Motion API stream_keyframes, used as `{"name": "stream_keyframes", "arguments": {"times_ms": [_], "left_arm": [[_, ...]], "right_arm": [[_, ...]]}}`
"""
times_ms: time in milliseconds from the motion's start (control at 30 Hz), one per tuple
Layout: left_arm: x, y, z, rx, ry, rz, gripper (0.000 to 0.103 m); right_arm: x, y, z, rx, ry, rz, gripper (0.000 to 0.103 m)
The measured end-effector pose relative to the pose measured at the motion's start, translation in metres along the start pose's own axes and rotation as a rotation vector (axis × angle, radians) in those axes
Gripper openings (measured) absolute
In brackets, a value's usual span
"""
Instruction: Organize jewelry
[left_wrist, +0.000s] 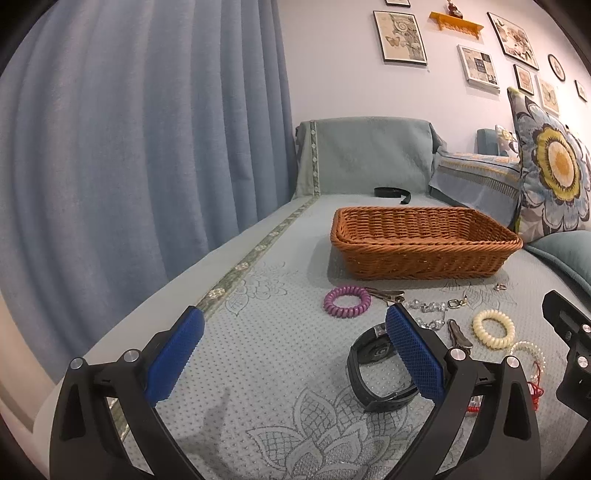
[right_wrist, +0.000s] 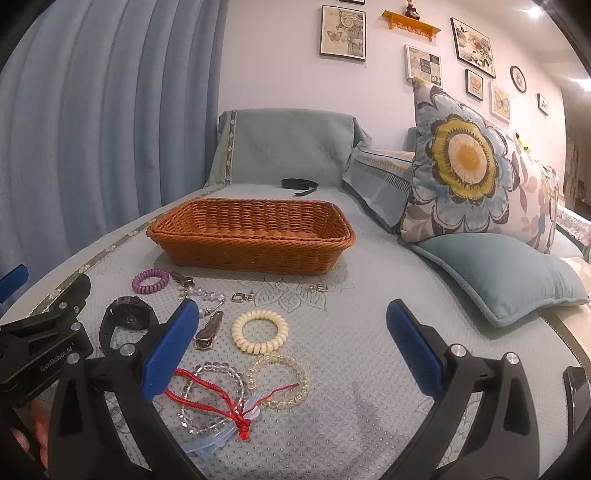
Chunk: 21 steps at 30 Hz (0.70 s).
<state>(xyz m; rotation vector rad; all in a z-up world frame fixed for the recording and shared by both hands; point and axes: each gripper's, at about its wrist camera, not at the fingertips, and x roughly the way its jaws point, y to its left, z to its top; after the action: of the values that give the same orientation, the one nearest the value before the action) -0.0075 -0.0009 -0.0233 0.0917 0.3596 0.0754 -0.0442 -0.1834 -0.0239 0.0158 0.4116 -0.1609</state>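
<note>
We see a blue curtain (left_wrist: 140, 122), framed prints (right_wrist: 343, 32), an orange shelf (right_wrist: 410, 25), a floral pillow (right_wrist: 476, 162) and a plain cushion (right_wrist: 506, 277).

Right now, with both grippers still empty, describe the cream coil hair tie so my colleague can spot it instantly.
Start at the brown wicker basket on the grey-green sofa cover; the jewelry lies scattered in front of it. The cream coil hair tie sits near the middle of that scatter, beside a metal hair clip. It alone is an opaque ivory spiral; the purple coil matches only in shape.

The basket (right_wrist: 251, 236) is woven orange-brown. One coil band (right_wrist: 150, 281) is purple, another (right_wrist: 259, 331) cream. The cushion (right_wrist: 469, 162) bears blue-and-yellow flowers.
</note>
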Motion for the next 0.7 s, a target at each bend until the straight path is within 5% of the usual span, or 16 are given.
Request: {"name": "stream_keyframes", "arguments": {"times_ms": [167, 333, 433, 533, 700], "left_arm": [[0.007, 0.007, 0.005, -0.012, 0.063, -0.040, 0.096], [0.024, 0.031, 0.010, -0.045, 0.194, -0.124, 0.095], [0.033, 0.036, 0.013, -0.052, 0.252, -0.183, 0.091], [0.041, 0.030, 0.013, -0.023, 0.310, -0.222, 0.079], [0.056, 0.022, 0.010, -0.036, 0.414, -0.341, 0.057]], "right_arm": [[0.009, -0.006, 0.005, -0.005, 0.084, -0.012, 0.097], [0.022, -0.030, 0.004, 0.020, 0.218, 0.076, 0.092], [0.025, -0.035, 0.008, -0.023, 0.239, 0.056, 0.082], [0.031, -0.033, 0.011, -0.067, 0.259, 0.053, 0.059], [0.054, -0.021, 0.014, -0.050, 0.360, 0.169, 0.036]]}}
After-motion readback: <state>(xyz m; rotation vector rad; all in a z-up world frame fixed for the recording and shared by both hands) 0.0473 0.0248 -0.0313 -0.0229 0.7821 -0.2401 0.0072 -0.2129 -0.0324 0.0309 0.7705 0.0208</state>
